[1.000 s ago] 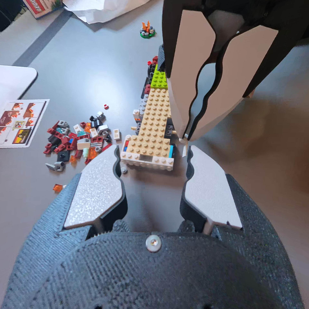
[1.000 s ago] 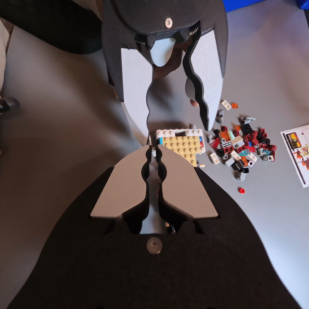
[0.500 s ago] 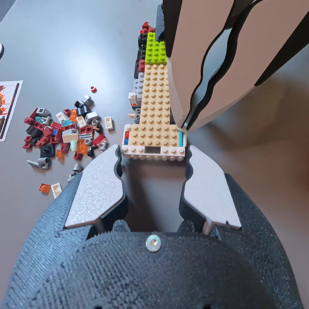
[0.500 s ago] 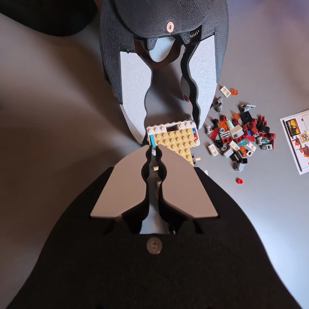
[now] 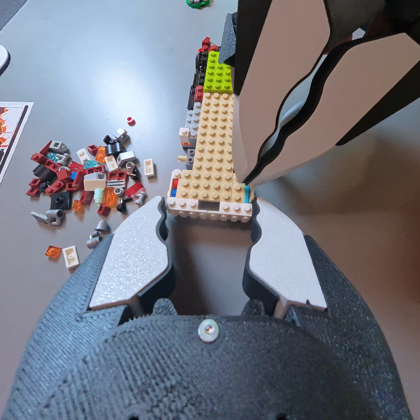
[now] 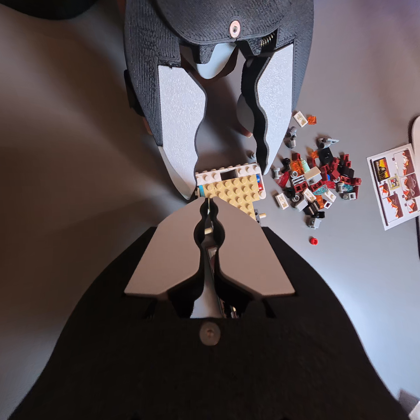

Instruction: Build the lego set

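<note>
No readable writing; instruction sheet (image 6: 395,186) shows only pictures

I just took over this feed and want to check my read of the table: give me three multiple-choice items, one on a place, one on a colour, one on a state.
1. In the left wrist view, where does the loose brick pile lie?
A. left of the brick model
B. on top of the model
C. right of the model

2. What colour is the plate at the model's far end?
A. blue
B. lime green
C. black

3. How does the left gripper stand?
A. jaws together
B. jaws wide, one finger at each side of the model's white end
C. gripping a sheet of paper

Answers: 1 A, the pile sits left of the model. 2 B, lime green studs show. 3 B, both fingers flank the white end.
</note>
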A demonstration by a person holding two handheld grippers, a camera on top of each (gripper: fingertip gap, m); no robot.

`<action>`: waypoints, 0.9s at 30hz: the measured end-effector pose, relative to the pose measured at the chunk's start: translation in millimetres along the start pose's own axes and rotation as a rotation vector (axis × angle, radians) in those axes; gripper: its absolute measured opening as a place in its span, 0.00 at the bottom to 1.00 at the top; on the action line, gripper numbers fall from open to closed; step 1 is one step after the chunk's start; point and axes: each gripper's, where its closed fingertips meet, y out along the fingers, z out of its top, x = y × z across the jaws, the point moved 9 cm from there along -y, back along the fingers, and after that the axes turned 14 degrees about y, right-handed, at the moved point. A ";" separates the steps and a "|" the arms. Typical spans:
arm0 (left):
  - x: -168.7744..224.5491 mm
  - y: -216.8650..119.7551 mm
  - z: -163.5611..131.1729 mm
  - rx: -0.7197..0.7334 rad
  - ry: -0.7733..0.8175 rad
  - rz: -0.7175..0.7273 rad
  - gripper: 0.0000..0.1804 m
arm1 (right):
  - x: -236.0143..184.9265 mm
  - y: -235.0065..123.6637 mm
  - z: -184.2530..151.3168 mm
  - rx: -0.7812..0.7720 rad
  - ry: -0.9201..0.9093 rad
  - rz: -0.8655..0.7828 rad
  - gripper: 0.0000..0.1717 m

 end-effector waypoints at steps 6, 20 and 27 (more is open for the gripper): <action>-0.4 -0.1 -0.5 0.001 0.001 0.004 0.40 | 6.4 -12.7 -2.1 0.042 0.030 0.028 0.03; 0.8 -1.1 -3.1 -0.012 0.017 -0.006 0.43 | -2.2 -1.8 1.9 -0.064 -0.058 0.014 0.01; 0.8 -2.8 -4.0 0.004 -0.001 -0.028 0.44 | -5.8 -0.8 4.0 -0.079 -0.173 0.000 0.01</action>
